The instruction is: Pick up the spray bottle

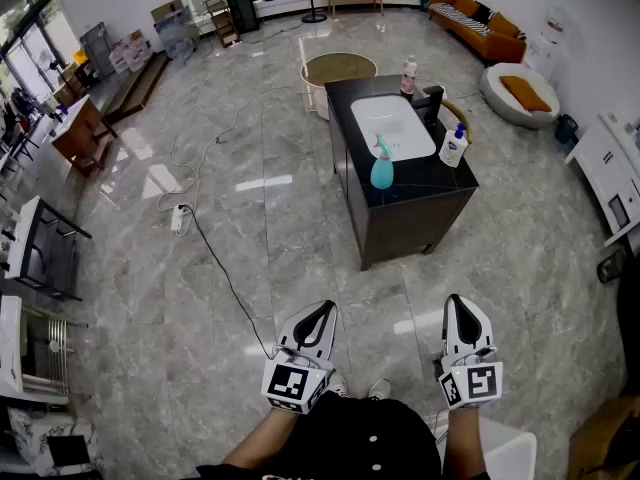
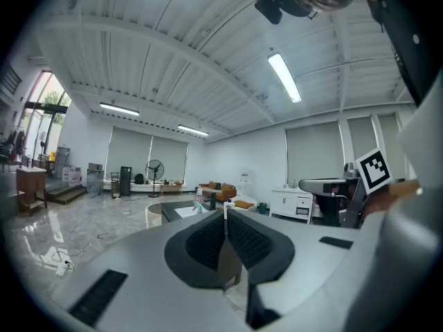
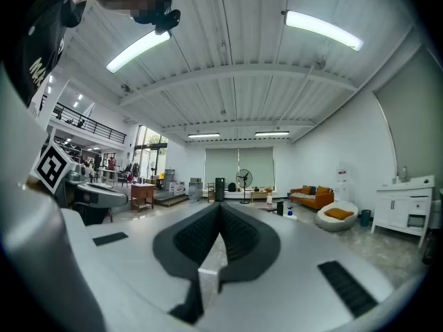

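The teal spray bottle stands upright at the near edge of a black sink cabinet, beside the white basin. Both grippers hover over the floor well short of the cabinet, pointing toward it. My left gripper is shut with nothing between its pads, and so is my right gripper. In the left gripper view the shut jaws point at the far cabinet; the bottle there is too small to make out. In the right gripper view my right gripper hides most of the cabinet.
On the cabinet also stand a white pump bottle, a pink-capped bottle and a black faucet. A power strip with a cable lies on the floor to the left. An orange sofa and a white cushion seat are behind.
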Demonstrator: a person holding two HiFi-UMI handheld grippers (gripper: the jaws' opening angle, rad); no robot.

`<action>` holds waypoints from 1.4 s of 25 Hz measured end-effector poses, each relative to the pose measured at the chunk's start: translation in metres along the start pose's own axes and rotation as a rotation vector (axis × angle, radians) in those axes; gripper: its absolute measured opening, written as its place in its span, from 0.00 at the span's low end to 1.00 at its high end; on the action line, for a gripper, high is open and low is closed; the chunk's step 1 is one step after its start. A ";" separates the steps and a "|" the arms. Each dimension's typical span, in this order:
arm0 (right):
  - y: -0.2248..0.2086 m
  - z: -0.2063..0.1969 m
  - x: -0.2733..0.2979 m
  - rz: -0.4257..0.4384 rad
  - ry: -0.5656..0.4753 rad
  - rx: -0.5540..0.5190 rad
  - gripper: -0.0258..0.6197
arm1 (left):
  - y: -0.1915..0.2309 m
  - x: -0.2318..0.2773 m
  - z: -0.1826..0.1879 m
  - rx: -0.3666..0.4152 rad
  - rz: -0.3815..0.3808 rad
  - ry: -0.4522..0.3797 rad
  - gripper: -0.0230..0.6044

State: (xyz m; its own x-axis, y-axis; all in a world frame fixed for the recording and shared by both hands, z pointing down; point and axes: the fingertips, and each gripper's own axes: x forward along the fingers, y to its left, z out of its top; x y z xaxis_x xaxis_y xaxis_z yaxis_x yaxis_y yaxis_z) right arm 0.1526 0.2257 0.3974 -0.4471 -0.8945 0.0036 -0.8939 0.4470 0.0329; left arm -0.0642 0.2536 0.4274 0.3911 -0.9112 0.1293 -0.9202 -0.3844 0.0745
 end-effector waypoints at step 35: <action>-0.096 -0.042 0.281 0.045 0.021 0.030 0.03 | 0.151 0.239 0.008 0.018 0.061 0.066 0.07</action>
State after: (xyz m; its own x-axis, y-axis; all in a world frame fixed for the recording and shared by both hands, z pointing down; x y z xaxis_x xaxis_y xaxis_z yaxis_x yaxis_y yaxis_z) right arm 0.1144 -0.0692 0.4375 -0.4867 -0.8732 0.0251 -0.8735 0.4869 0.0021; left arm -0.1097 -0.0235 0.4615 0.3345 -0.9215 0.1975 -0.9421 -0.3320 0.0466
